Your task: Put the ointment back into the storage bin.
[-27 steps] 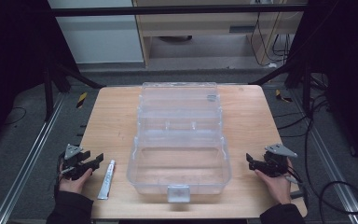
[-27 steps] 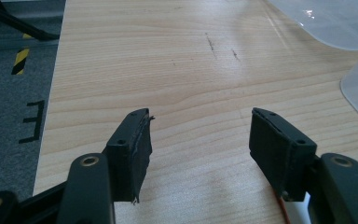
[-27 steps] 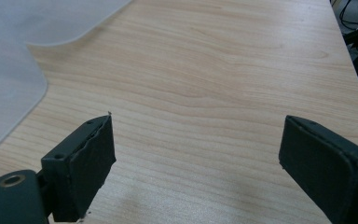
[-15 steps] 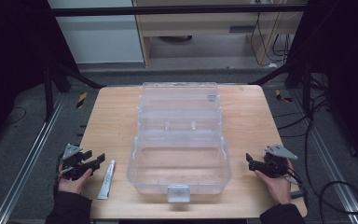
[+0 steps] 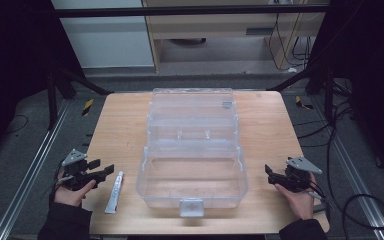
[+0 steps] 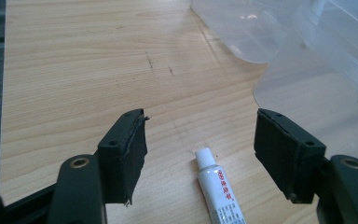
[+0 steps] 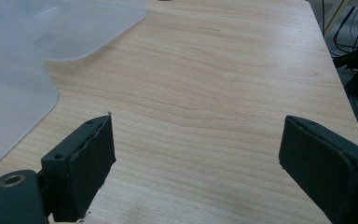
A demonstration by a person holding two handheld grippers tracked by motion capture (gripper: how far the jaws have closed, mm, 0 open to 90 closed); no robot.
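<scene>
Light wooden table, seen from the high view, with a clear plastic box standing open in the middle, its lid folded back toward the far edge. A latch tab sits on the box's near wall. The box looks empty.

Left gripper, held in the left hand at the near left corner of the table, jaws pointing inward toward the box. In the left gripper view the jaws stand wide apart with nothing between the pads. A small white tube with red print lies on the wood just ahead of and between the jaws, cap end away from the camera (apart from both pads, touching neither). From above the white tube lies just to the box side of this gripper, between it and the box wall. The box's rounded corner sits ahead and to the right jaw's side.

Right gripper, held in the right hand at the near right edge, also points inward at the box. Its own view shows the jaws spread wide over bare wood, holding nothing. The box wall lies ahead, off the left jaw's side, well clear of the pad.
</scene>
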